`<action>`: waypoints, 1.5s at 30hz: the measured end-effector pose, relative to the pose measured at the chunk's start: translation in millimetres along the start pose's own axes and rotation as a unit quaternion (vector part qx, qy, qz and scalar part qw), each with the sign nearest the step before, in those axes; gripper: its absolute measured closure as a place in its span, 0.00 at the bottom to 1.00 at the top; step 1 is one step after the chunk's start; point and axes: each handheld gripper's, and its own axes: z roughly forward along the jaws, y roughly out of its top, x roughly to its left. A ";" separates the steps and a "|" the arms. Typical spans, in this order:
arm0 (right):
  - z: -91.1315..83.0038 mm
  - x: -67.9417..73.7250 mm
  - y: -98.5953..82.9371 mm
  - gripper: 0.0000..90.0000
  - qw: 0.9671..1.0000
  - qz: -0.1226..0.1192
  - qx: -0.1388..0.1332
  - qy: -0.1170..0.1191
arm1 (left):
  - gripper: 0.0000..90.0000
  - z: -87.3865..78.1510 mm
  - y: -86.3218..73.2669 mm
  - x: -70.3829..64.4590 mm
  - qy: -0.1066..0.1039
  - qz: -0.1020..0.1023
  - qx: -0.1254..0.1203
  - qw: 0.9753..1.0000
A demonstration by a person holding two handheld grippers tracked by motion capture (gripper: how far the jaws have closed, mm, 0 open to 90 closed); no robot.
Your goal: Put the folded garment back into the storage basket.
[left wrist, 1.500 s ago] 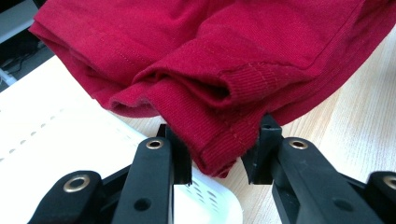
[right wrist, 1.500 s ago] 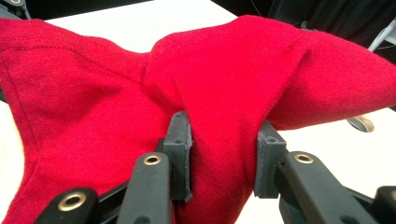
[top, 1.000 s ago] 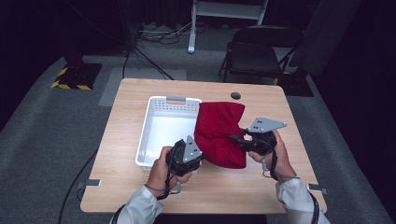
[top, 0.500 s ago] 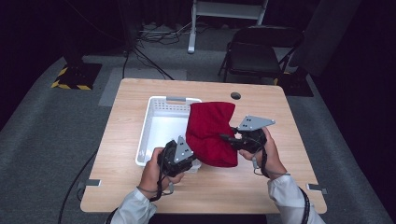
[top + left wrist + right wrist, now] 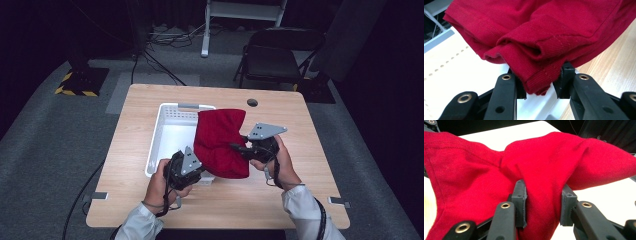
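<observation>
Your left gripper (image 5: pixel 539 83) has its jaws closed onto a folded, ribbed hem of the red garment (image 5: pixel 544 32); the cloth fills the gap between the pads, bunched in a thick roll. Seen from above, that left gripper (image 5: pixel 199 169) sits at the near right corner of the white basket (image 5: pixel 165 142), gripping the garment's near left edge.

Your right gripper (image 5: pixel 544 205) is likewise clamped on a pinch of the same red garment (image 5: pixel 474 172), the fabric pressed between both pads and puckering upward from them. In the high view the right gripper (image 5: pixel 239 148) meets the cloth on its right side, about halfway along its length.

The red garment (image 5: pixel 220 140) hangs between your two grippers, draped over the basket's right rim, its far end lying over the basket's far right corner. Whether its near end touches the wooden table (image 5: pixel 310 135) or is lifted just clear of it is hard to tell from above. The basket's floor to the left of the cloth lies bare.
</observation>
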 end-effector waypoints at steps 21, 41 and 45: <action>27.9 5.0 10.9 0.73 1.000 -0.011 0.013 0.009 | 0.75 -1.7 -17.5 12.8 0.023 -0.018 0.008 1.000; 56.4 12.5 25.3 0.73 0.999 -0.023 0.013 0.021 | 0.75 -11.3 -32.7 29.1 0.048 -0.041 0.013 0.998; 62.2 13.0 25.3 0.73 0.999 -0.019 0.011 0.025 | 0.75 -11.8 -35.9 32.1 0.053 -0.046 0.013 0.997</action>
